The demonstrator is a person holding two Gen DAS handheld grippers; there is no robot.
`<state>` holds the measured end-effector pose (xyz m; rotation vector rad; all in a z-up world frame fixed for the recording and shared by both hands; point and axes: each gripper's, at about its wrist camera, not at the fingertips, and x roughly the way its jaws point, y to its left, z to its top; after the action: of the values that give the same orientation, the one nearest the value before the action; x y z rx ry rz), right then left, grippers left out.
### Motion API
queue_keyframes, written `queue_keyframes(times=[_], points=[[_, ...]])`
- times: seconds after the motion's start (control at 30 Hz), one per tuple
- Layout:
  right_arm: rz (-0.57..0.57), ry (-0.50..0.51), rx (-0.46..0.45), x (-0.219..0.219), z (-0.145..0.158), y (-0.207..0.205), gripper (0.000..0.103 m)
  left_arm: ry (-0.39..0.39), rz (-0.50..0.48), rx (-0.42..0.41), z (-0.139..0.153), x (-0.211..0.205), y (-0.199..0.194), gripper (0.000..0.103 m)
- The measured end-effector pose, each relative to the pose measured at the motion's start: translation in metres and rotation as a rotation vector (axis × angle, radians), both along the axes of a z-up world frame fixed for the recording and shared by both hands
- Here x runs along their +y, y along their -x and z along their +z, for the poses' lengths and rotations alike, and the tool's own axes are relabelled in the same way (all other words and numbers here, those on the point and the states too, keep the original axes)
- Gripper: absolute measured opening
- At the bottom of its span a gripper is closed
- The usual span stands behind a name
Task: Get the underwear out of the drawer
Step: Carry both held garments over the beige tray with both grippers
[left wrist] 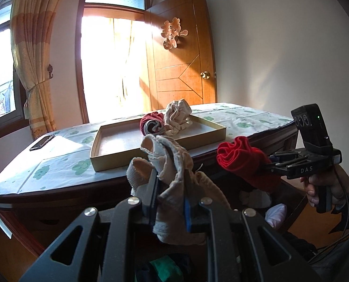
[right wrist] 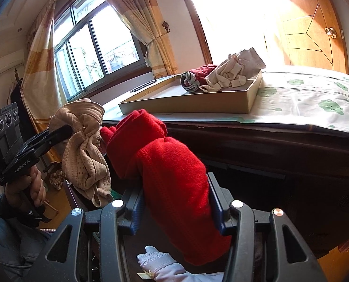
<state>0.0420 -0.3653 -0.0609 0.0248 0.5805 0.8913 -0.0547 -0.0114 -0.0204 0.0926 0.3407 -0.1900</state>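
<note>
Both claws clamp underwear, left claw (left wrist: 169,202) beige, right claw (right wrist: 174,209) red, before the cloth-covered table (left wrist: 57,162).

Blown-out daylight glare from the doorway (left wrist: 113,61), fisheye-bent, dark-cornered edges.

Both tools were built of black plastic: the left tool (left wrist: 169,202) carried silver screws and blue pads; the right tool (left wrist: 272,162) was marked "DAS".

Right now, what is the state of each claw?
Left claw: closed on the beige underwear.
Right claw: closed on the red underwear.
</note>
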Motion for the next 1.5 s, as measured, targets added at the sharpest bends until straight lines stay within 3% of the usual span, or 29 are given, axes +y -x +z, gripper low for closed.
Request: queue_keyframes(times=[1.07,1.3,1.5], points=[[0.047,-0.129,0.052,0.030,0.042,-0.005,0.050,-0.026,-0.009,-0.075,0.033,0.007,-0.005,0.015],[0.053,-0.154,0.067,0.037,0.051,-0.012,0.050,-0.002,-0.009,-0.062,0.043,0.015,-0.014,0.015],[0.057,-0.158,0.060,0.047,0.064,-0.020,0.050,-0.036,-0.002,-0.079,0.052,0.016,-0.020,0.015]])
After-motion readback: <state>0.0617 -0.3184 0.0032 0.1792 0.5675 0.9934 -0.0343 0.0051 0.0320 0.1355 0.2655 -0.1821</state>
